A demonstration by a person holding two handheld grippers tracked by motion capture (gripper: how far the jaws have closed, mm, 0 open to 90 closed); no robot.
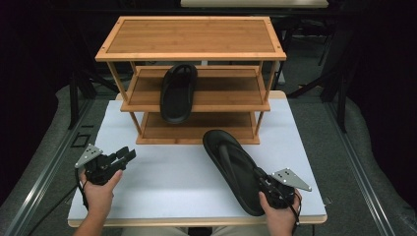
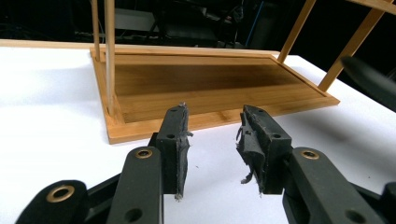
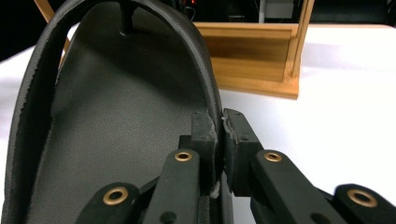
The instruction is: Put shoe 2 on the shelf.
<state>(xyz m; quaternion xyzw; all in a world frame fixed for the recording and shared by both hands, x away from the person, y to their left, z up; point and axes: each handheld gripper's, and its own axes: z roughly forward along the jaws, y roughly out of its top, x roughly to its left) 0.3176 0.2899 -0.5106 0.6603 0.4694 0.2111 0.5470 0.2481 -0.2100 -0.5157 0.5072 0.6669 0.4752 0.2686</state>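
**Thin grip on the flip-flop's edge**

I have my right gripper [image 1: 263, 183] pinched shut on the side rim of the black flip-flop [image 1: 233, 167], near its heel, at the front right of the white table [image 1: 172, 182]. The bite is narrow, so I judge the sole could sag, twist or slip free if lifted. Its mate [image 1: 178, 92] lies on the middle tier of the bamboo rack [image 1: 191, 53]; a swinging toe might clip a rack post. My left gripper [image 1: 125, 156] hovers with jaws apart, empty. I can read no brand, label or writing anywhere.
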